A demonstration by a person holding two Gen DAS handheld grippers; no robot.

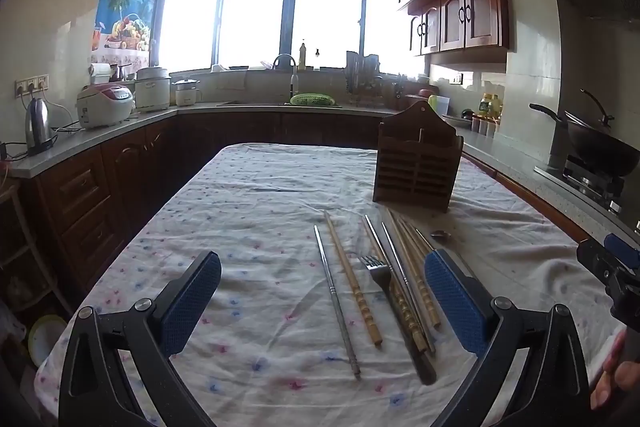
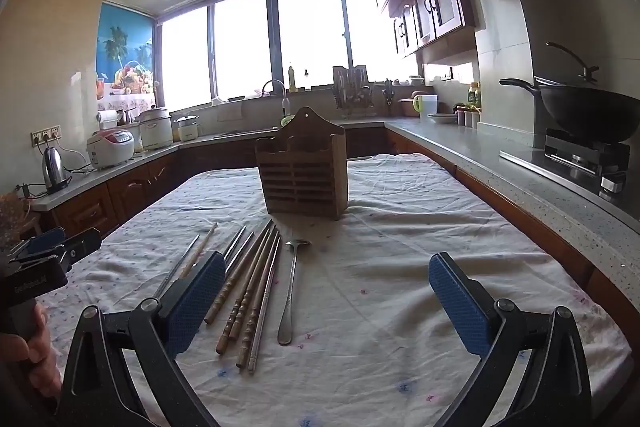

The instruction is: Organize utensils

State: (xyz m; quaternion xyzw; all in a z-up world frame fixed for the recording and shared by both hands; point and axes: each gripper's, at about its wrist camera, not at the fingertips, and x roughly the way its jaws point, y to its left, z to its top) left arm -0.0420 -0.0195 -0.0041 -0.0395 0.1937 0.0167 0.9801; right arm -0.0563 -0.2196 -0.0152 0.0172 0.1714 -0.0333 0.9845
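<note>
A brown wooden slatted utensil holder stands upright on the cloth-covered table; it also shows in the right wrist view. In front of it lie several wooden chopsticks and metal chopsticks, a fork and a spoon. My left gripper is open and empty above the near table, with the utensils between its fingers. My right gripper is open and empty, with chopsticks and the spoon between its fingers.
Kitchen counters run around the table. A wok sits on the stove at right. Rice cookers and a kettle stand at left. The sink is under the window.
</note>
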